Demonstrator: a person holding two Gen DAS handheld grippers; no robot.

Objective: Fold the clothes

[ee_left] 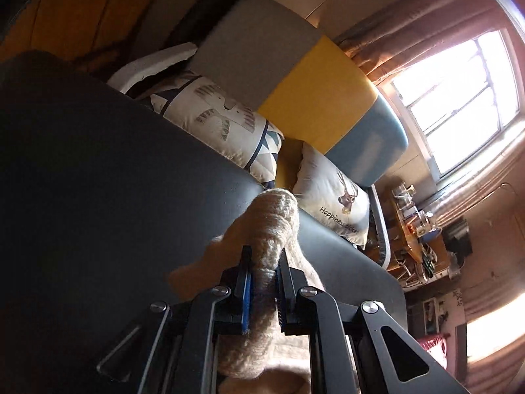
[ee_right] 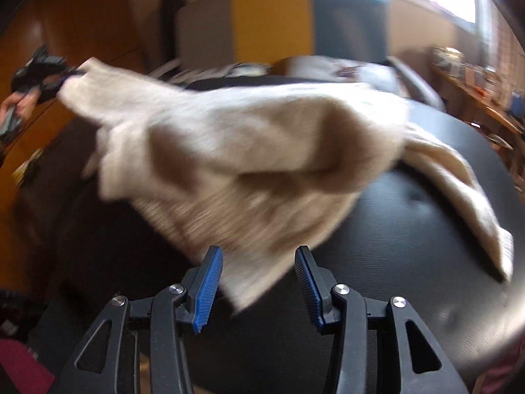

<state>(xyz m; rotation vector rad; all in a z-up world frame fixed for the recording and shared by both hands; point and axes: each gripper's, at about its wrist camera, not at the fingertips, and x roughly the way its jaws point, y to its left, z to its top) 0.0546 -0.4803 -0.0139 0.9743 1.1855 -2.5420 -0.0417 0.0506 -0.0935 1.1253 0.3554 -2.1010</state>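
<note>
Left tool (ee_left: 265, 262) is clenching a thick rolled edge of the beige knit sweater (ee_right: 249, 164); the edge is bulging up and fwd between the blue pads (ee_left: 246, 295). From the right wrist view, the left tool (ee_right: 70, 74) is sitting far up-left, pinching one end of the garment, w/ a hand (ee_right: 23, 103) just behind it.

Right tool (ee_right: 258, 259) is released: jaws are standing wide apart, nothing gripped. A loose lower corner of the sweater is hanging directly in front of the gap, poss. partly inside it; motion blur is preventing a firm call on contact.

Sweater position: mostly airborne above the black desk (ee_right: 410, 216), stretching from the left tool down toward the right tool. One sleeve (ee_right: 459, 177) is trailing off to the right and lying on the desk.

Key relation: the garment's long axis is running diagonally, upper-left to lower-centre, w/ the free corner nearest the right tool. Judgement: next move is likely calling for the right tool to close on that corner, so both ends are held before laying flat. Risk: fabric is swinging, so the corner may be slipping out of the gap.
</note>
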